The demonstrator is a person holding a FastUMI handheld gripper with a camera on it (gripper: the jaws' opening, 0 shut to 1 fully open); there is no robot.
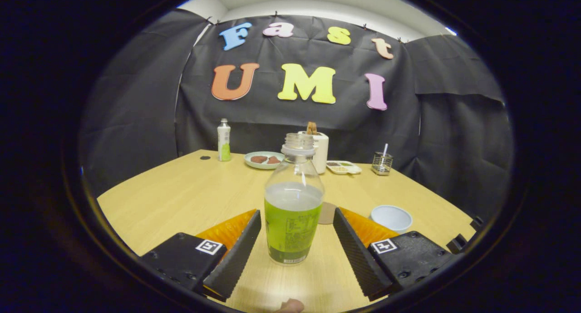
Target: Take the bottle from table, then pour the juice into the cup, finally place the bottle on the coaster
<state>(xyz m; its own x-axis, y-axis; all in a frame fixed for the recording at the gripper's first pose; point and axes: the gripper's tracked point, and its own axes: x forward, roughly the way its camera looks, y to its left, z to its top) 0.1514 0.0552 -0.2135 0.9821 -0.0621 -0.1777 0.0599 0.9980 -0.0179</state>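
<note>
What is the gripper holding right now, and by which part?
Nothing yet. The gripper is open; the bottle stands on the table between its fingers, with gaps on both sides.

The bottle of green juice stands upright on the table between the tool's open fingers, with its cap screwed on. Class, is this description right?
Not quite. The bottle has no cap: its threaded neck is open at the top, as the gripper view shows. The rest holds: it stands upright on the table, holding green juice, between the open fingers of the tool, which do not touch it.
</note>
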